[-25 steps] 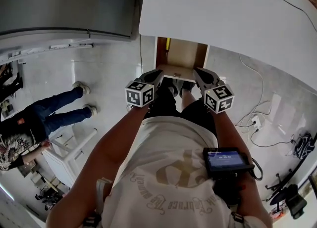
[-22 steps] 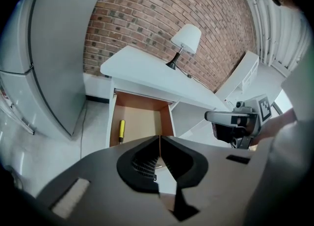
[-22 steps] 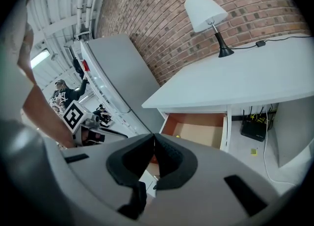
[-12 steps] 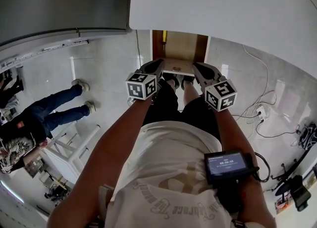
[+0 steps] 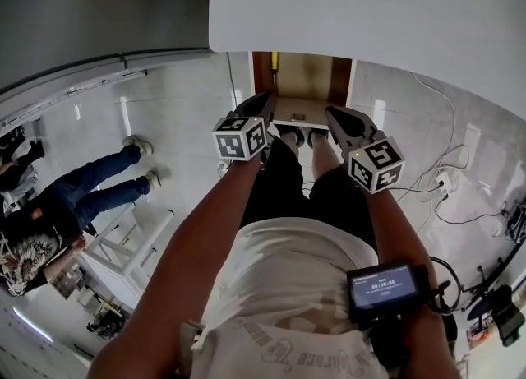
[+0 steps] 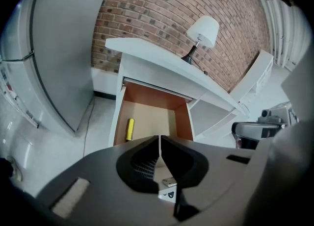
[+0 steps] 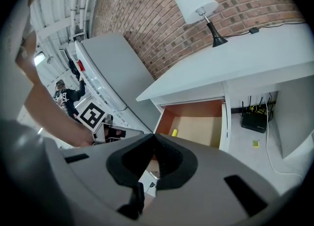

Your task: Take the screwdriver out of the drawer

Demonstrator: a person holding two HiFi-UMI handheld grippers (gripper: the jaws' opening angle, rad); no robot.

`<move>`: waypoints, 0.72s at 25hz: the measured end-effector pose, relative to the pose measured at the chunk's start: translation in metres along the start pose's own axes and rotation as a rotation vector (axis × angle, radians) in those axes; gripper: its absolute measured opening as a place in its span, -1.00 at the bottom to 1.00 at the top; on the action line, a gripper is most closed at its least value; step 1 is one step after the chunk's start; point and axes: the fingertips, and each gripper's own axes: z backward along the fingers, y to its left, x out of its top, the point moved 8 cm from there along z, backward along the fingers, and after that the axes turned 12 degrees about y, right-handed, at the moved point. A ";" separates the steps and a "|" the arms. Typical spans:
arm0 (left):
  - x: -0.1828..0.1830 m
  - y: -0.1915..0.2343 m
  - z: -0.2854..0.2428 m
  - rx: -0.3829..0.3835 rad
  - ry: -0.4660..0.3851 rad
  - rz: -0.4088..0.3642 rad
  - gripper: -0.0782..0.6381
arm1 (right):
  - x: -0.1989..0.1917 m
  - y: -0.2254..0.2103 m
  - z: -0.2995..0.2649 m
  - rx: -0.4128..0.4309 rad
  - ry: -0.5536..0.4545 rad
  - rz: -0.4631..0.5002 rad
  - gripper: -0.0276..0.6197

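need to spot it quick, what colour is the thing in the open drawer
Yellow. The screwdriver shows best in the left gripper view.

The drawer [image 6: 183, 120] is standing pulled open, showing orange-brown walls and a pale floor. The yellow-handled screwdriver [image 6: 130, 129] is lying inside, lengthwise, just beside the left wall.

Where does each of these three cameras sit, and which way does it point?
Head view: on the person's head, looking steeply down past chest and arms at the left gripper, right gripper and open drawer.
Left gripper view: on the left gripper, looking along its shut jaws into the drawer at the yellow screwdriver.
Right gripper view: on the right gripper, along its shut jaws; the person's forearm shows left.
Shared: both gripper views show drawer, screwdriver and lamp.
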 end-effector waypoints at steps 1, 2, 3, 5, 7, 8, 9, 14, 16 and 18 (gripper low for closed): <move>0.001 0.005 -0.002 0.007 0.005 0.002 -0.74 | 0.001 0.001 -0.004 0.001 0.001 -0.001 -0.89; 0.000 0.010 -0.004 0.014 0.010 0.006 -0.74 | 0.001 0.002 -0.008 0.002 0.003 -0.001 -0.90; 0.000 0.015 -0.007 0.021 0.014 0.009 -0.74 | 0.001 0.003 -0.011 0.003 0.004 -0.001 -0.90; -0.002 0.022 -0.013 0.032 0.022 0.007 -0.74 | -0.001 0.002 -0.017 0.003 0.000 -0.002 -0.89; -0.001 0.023 -0.022 0.039 0.030 -0.002 -0.74 | -0.003 -0.002 -0.016 -0.001 -0.013 -0.007 -0.90; 0.000 0.022 -0.026 0.041 0.033 -0.005 -0.74 | -0.004 -0.004 -0.015 -0.003 -0.019 -0.010 -0.89; 0.001 0.020 -0.030 0.043 0.035 -0.009 -0.74 | -0.005 -0.006 -0.013 -0.004 -0.024 -0.012 -0.89; 0.007 0.023 -0.047 0.068 0.037 -0.034 -0.74 | -0.013 -0.012 -0.012 0.005 -0.063 -0.079 -0.89; 0.010 0.022 -0.054 0.077 0.036 -0.043 -0.73 | -0.016 -0.014 -0.010 0.003 -0.078 -0.100 -0.89; 0.013 0.020 -0.061 0.081 0.035 -0.055 -0.73 | -0.019 -0.016 -0.009 -0.004 -0.084 -0.103 -0.89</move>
